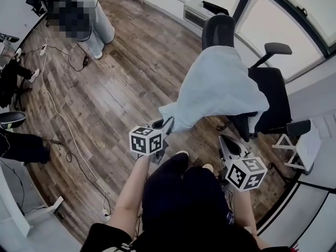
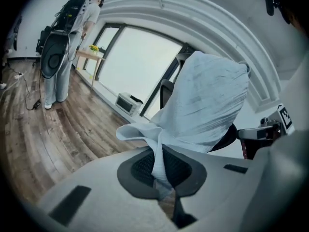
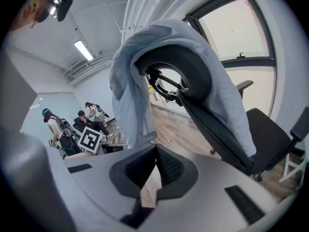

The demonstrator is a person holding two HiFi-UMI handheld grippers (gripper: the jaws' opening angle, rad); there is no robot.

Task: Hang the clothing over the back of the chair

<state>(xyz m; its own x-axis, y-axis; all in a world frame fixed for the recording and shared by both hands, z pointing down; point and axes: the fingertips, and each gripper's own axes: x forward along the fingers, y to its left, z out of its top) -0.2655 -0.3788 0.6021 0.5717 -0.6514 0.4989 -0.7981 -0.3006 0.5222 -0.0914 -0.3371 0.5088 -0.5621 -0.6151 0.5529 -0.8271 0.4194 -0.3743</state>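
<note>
The pale blue clothing [image 1: 220,85] lay draped over the back of the black office chair [image 1: 273,93]. It covered the backrest below the bare headrest [image 1: 218,30] and hung down on both sides, with one corner drawn out toward the lower left. The left gripper [image 1: 167,125] had hold of that corner. Its jaws were closed tight on a narrow fold, which ran up from between the pads to the bulk on the chair. The right gripper [image 1: 226,142] hung near the chair's base, close under the clothing's lower edge. Its jaws were together at the tips with nothing seen between them, and only the wooden floor [image 1: 121,83] showed through the slit behind. In the right gripper view the clothing wrapped over the top of the backrest and fell in front of it, just beyond the jaw tips. A person [image 1: 86,14] stood well apart at the far side of the room. A white cable [image 1: 59,115] trailed over the boards.
</note>
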